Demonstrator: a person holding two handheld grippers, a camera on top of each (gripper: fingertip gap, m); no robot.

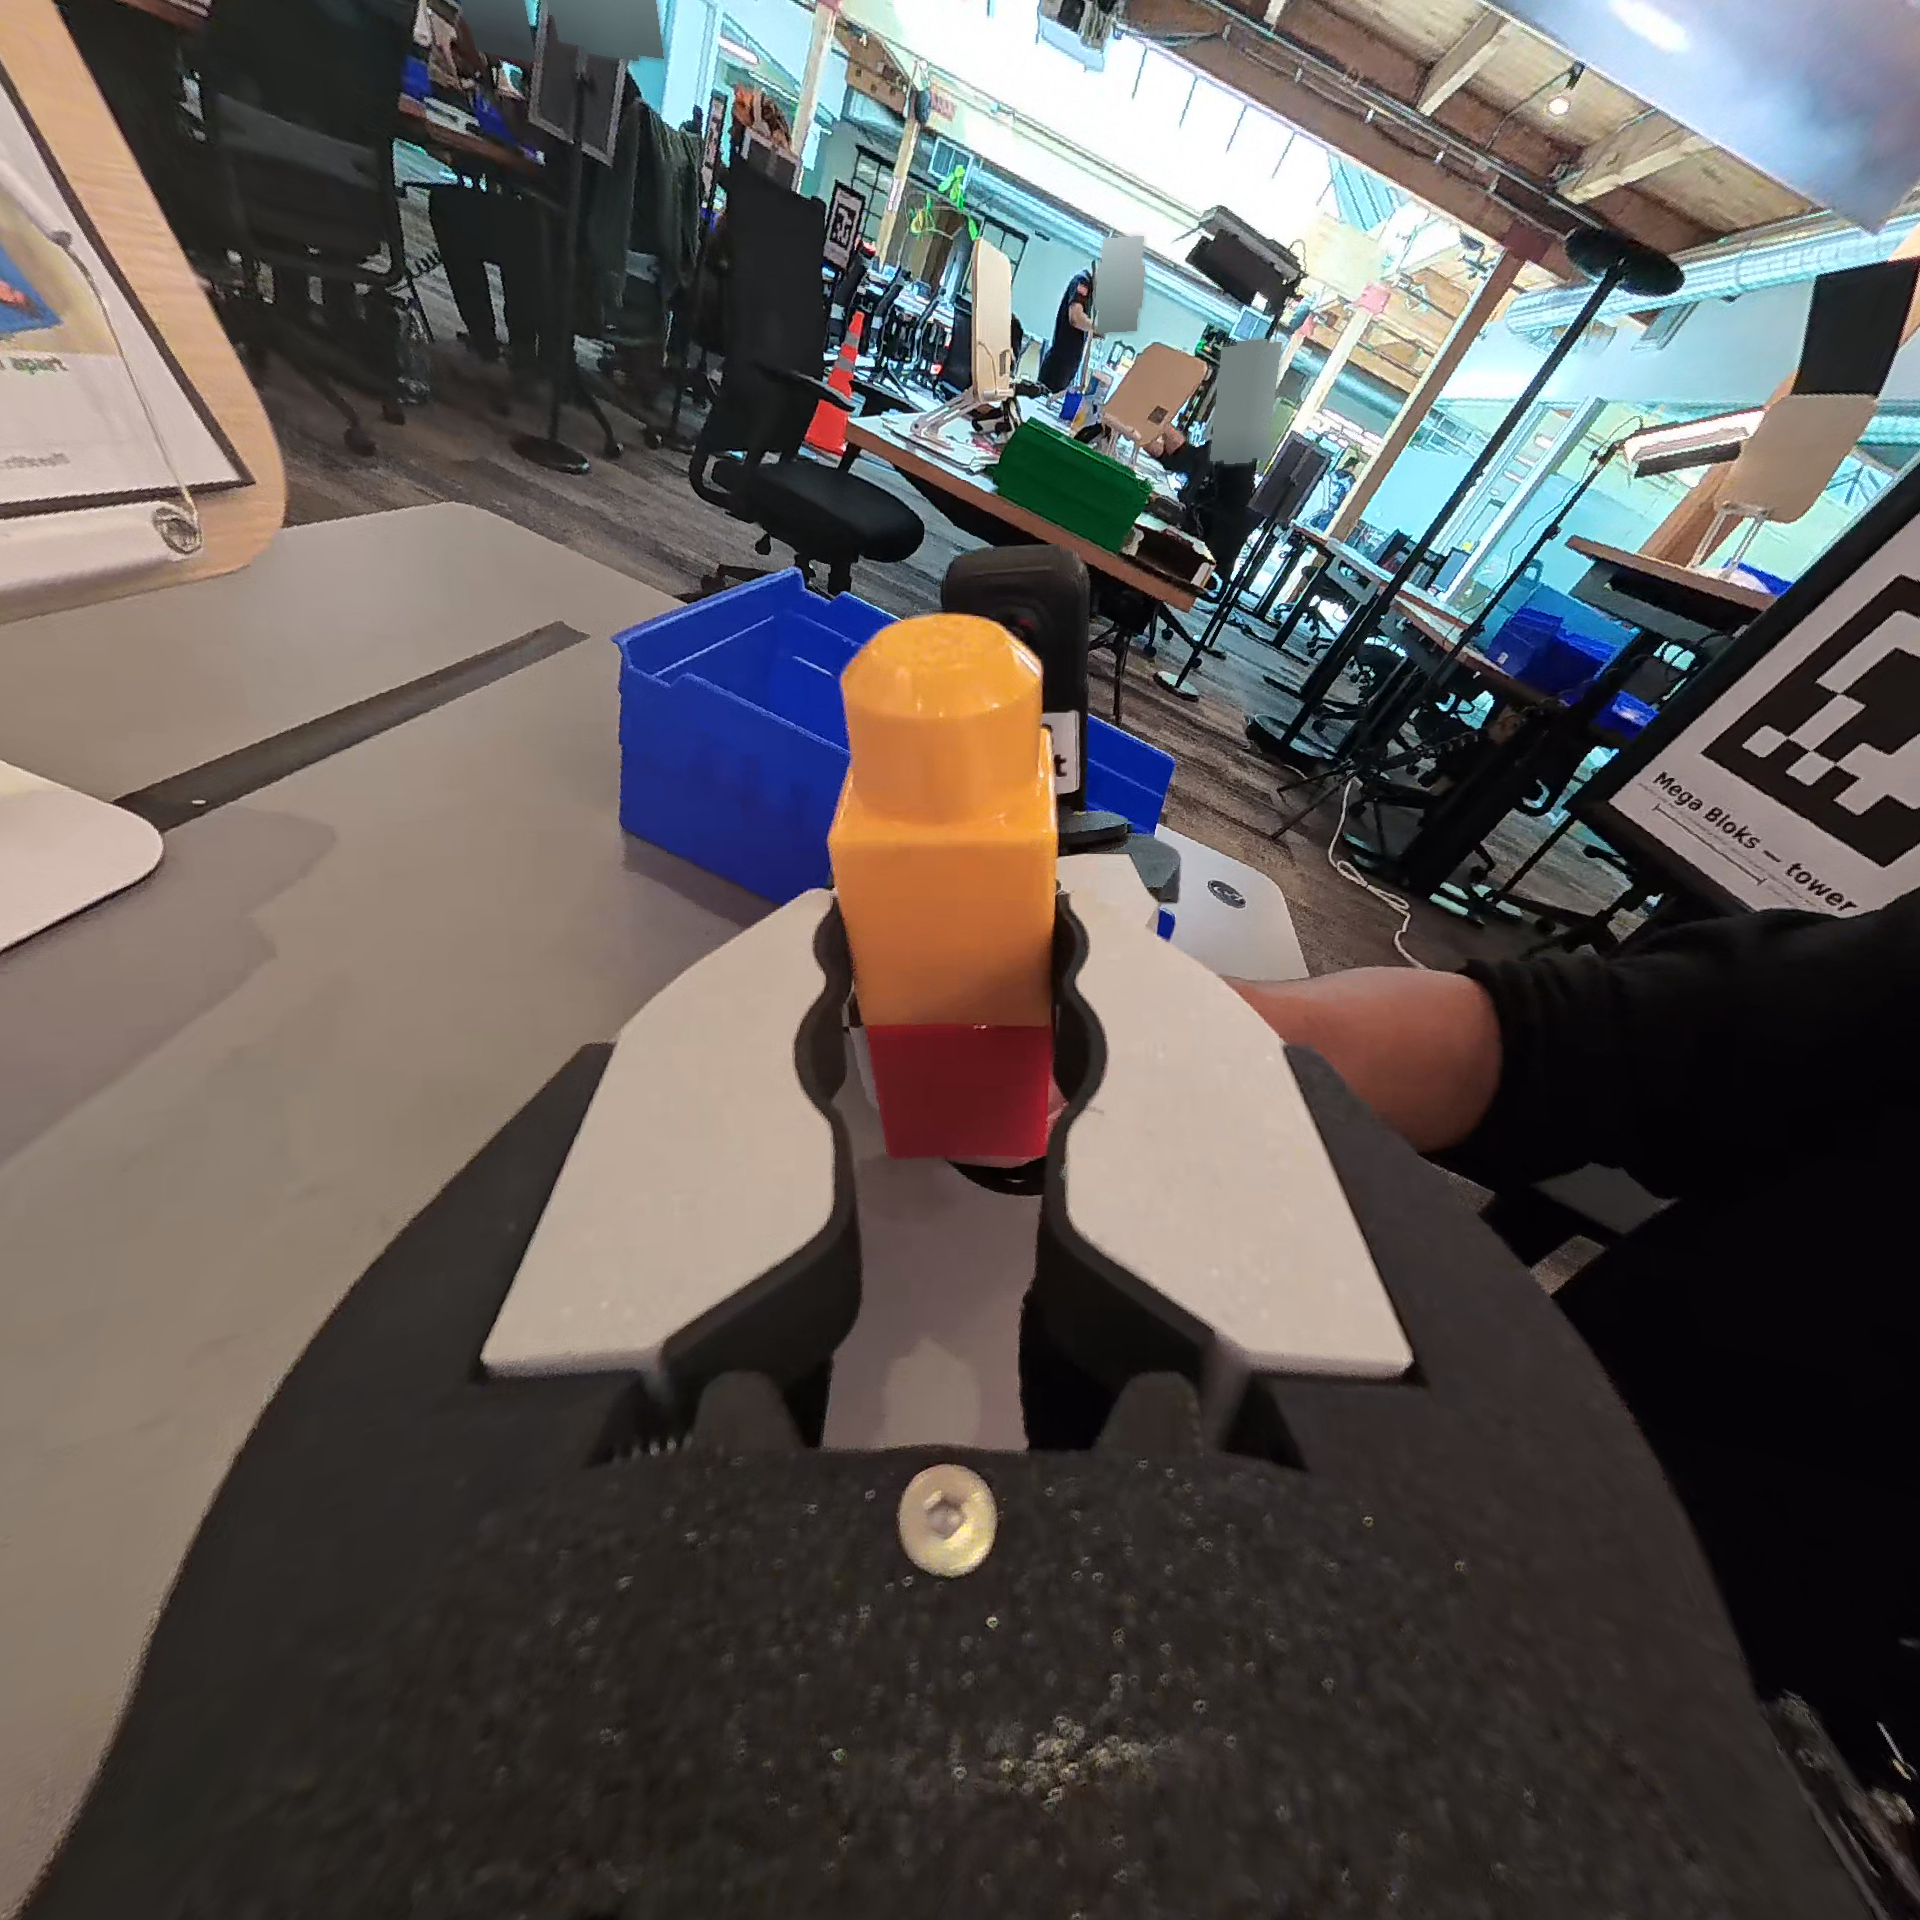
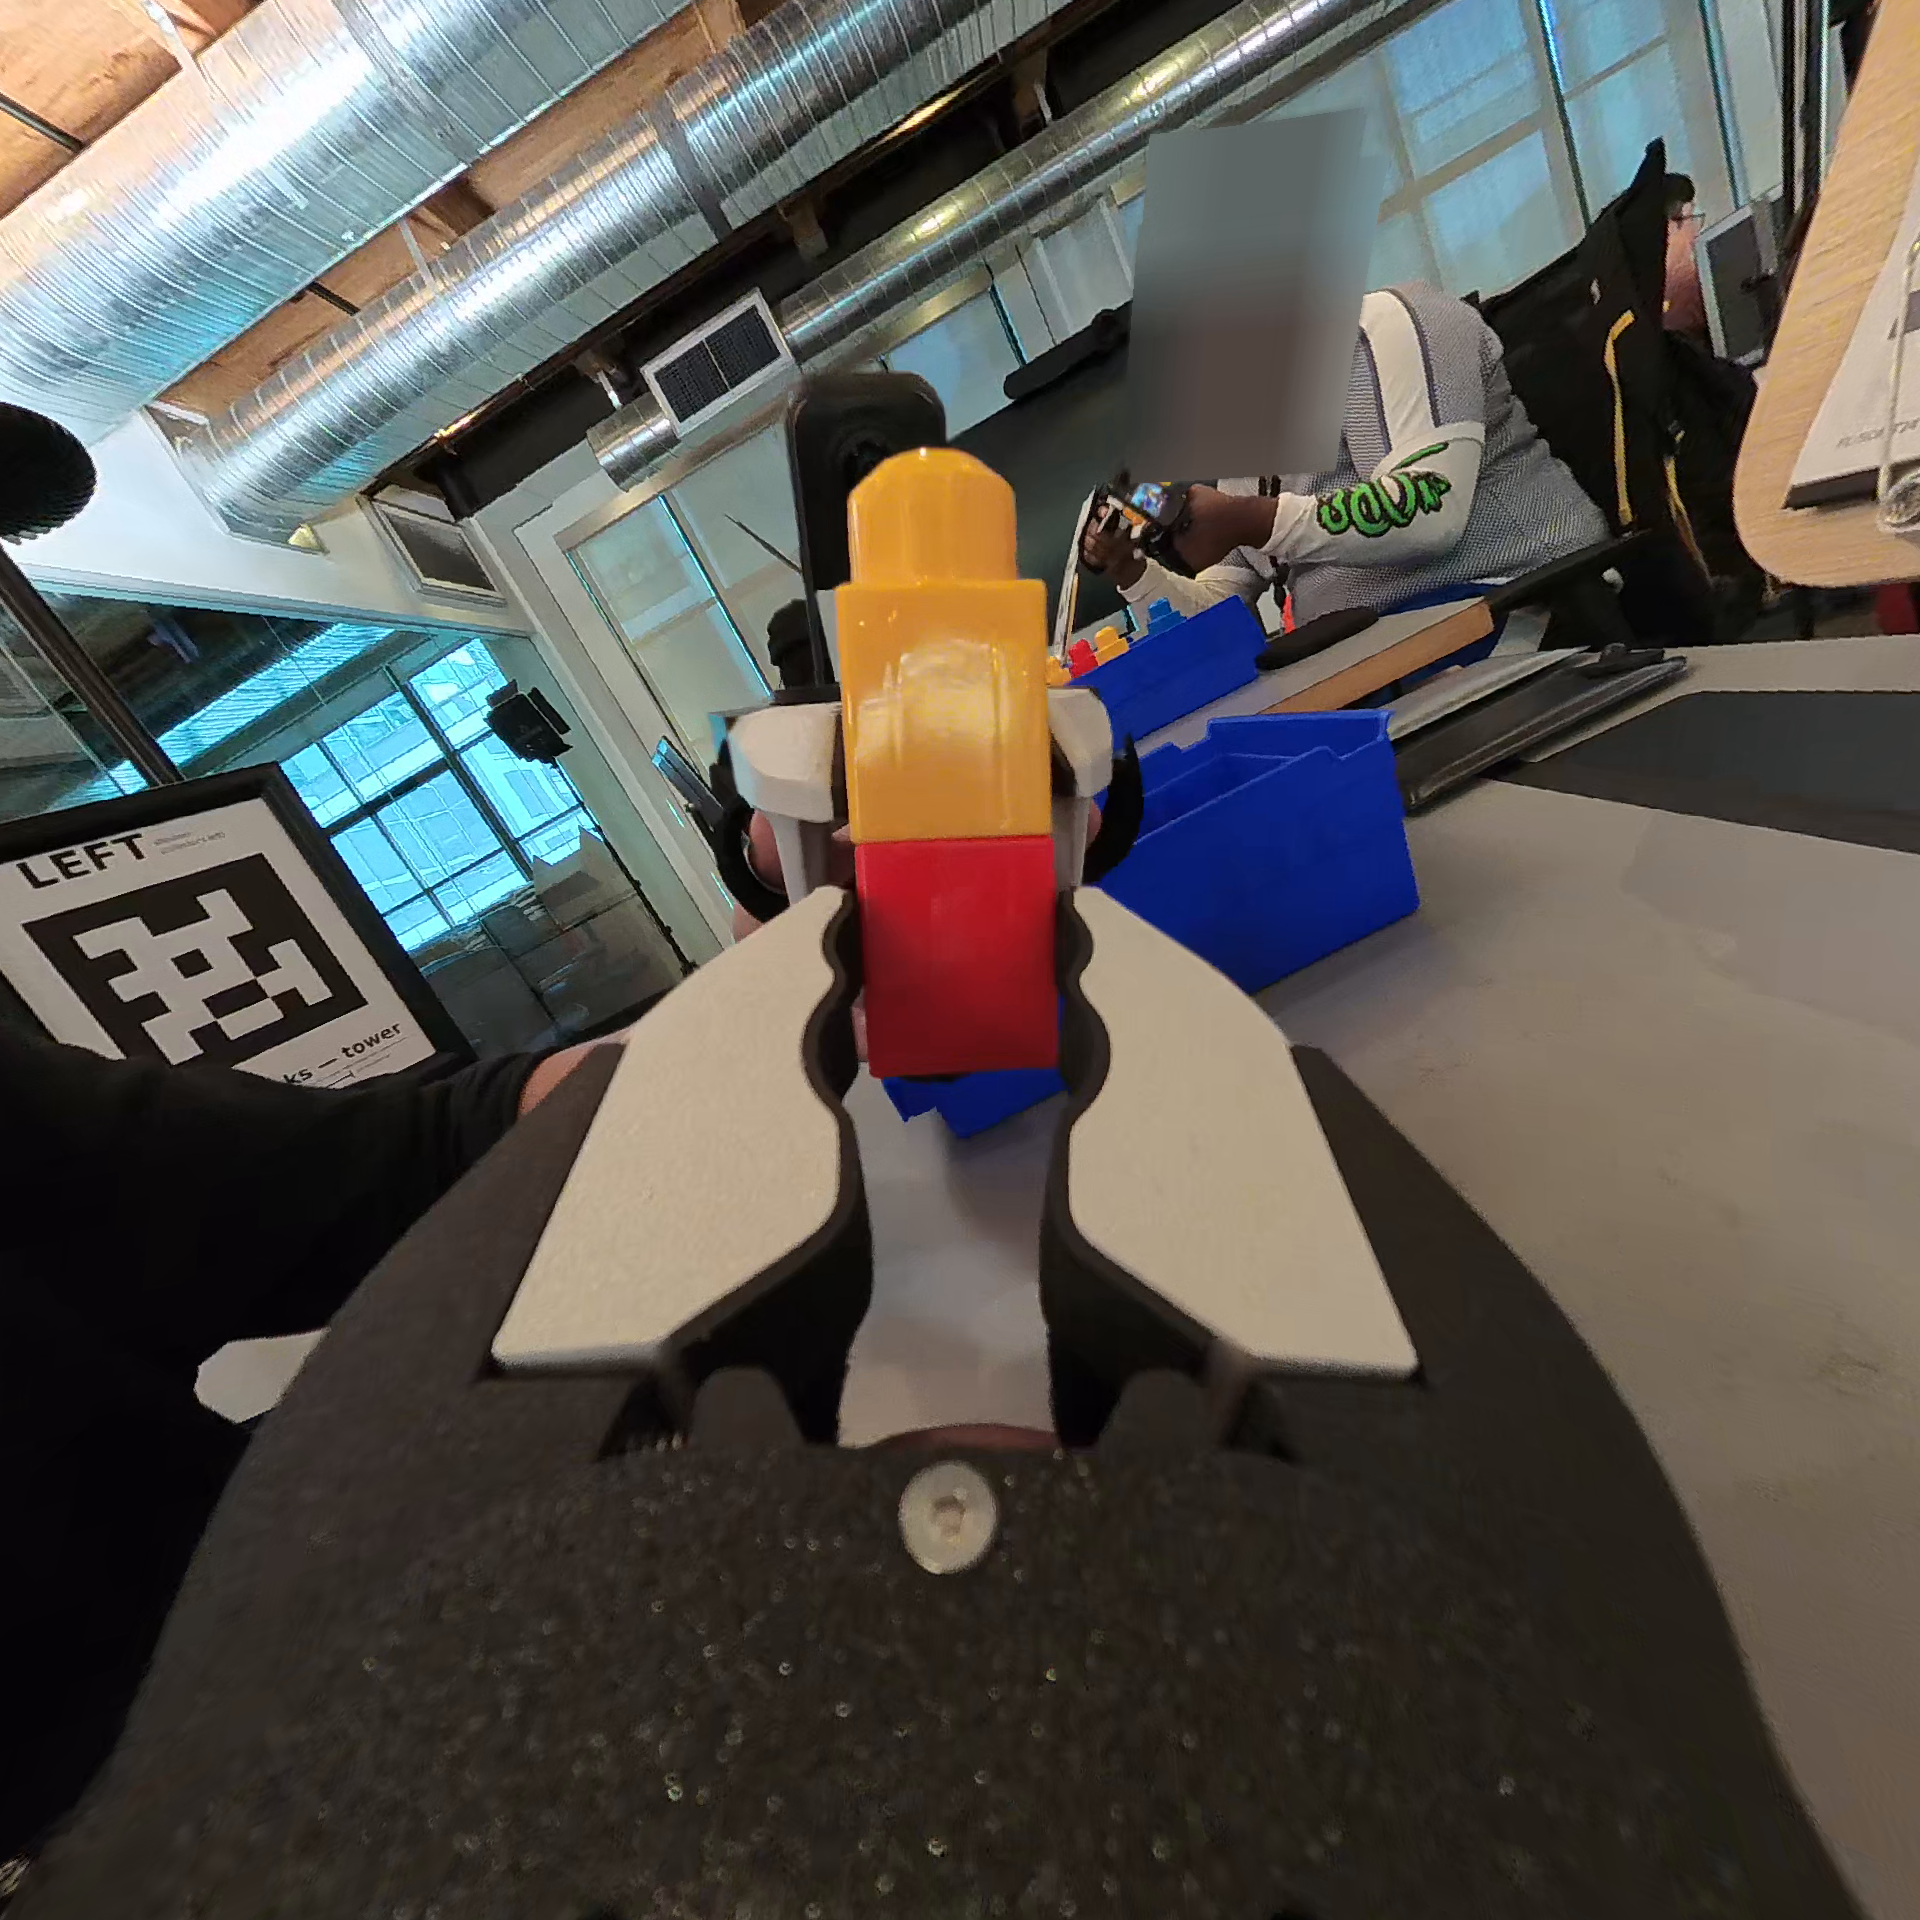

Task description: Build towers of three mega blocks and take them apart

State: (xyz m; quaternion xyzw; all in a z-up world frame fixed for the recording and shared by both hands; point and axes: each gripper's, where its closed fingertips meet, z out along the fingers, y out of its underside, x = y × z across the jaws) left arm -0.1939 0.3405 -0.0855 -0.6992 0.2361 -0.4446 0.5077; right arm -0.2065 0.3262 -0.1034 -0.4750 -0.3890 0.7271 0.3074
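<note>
You've got the grey counter (image 1: 343, 935) spread out under everything, and the blue bin (image 1: 727, 748) sitting on it just behind the action. There's a second blue piece low behind the stack in the right wrist view, bin or block, hard to say which.

Now the stack itself: a two-block tower, upright, long axis vertical, held above the counter between your two tools. The orange block (image 1: 940, 894) is on top with its stud pointing up, and the red block (image 1: 961, 1086) is plugged in beneath it.

Your left tongs (image 1: 948, 977) come in from one side and are closed narrow on the orange block, gripping its lower half right down at the seam. Your right tongs (image 2: 954, 966) come in from the opposite side and are clamped on the red block (image 2: 951, 956), with the orange block (image 2: 940, 707) standing clear above their tips. In that same view the left tongs (image 2: 914, 779) show across from you, squeezing the orange body.

So each tool owns one block, facing each other across the tower. It reads to me like the joint is the whole story: any pull or push wants to run straight along that vertical axis, orange up, red down. Tilt either wrist and the stud could bind.
</note>
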